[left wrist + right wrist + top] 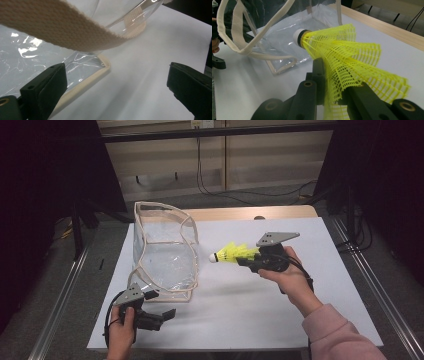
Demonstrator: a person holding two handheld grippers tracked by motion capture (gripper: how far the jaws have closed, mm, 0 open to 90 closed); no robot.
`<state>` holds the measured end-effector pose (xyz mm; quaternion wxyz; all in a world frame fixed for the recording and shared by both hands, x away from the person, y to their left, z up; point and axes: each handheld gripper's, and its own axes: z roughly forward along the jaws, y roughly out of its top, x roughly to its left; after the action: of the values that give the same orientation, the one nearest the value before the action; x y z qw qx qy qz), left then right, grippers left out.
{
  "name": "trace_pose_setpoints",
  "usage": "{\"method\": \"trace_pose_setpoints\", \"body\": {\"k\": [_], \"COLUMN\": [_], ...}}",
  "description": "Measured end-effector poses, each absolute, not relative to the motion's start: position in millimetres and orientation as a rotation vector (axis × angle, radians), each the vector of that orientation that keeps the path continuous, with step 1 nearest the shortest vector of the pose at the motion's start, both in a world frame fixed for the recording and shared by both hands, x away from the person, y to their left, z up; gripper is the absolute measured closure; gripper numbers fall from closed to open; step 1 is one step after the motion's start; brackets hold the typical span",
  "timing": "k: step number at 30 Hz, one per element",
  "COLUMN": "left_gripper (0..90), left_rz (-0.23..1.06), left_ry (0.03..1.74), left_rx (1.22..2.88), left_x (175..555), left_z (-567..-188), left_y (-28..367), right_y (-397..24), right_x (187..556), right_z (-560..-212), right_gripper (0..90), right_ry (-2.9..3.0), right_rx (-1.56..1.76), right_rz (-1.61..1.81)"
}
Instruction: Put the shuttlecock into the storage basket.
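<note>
The left gripper (pixel 159 316) sits low at the near corner of the clear bag (pixel 162 252), just beside its base. Its jaws stand wide apart with nothing between them; in the left gripper view the bag's cream strap (pixel 62 32) hangs across above them and the bag's trimmed bottom edge lies just past the left jaw. So the bag is not yet held or propped open, as far as I can see.

The bag itself stands upright on the white table (pixel 240 320), its mouth facing up, and I see nothing inside it.

To the right of the bag, the right gripper (pixel 248 261) is clamped on the yellow skirt of a shuttlecock (pixel 231 254), squashing the mesh between its jaws. The shuttlecock is held above the table, its white cork tip pointing at the bag's side and close to it.

My reading: the pick-up is done; carrying the shuttlecock over the bag's rim and dropping it in remains, perhaps with the left gripper steadying the bag.
</note>
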<state>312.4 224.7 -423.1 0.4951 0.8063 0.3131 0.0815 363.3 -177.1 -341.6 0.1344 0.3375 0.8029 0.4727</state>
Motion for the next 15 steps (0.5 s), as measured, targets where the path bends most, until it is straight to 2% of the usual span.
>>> {"method": "trace_pose_setpoints", "body": {"k": [15], "left_gripper": [2.8], "left_rz": [0.201], "left_ry": [0.749], "left_rx": [1.958], "left_x": [313.1], "left_z": [-422.7], "left_y": [226.4], "right_y": [-168.4], "right_x": [373.0], "right_z": [-318.3], "right_gripper": [82.2], "right_ry": [2.340], "right_rx": [0.955], "right_rz": [1.371]}}
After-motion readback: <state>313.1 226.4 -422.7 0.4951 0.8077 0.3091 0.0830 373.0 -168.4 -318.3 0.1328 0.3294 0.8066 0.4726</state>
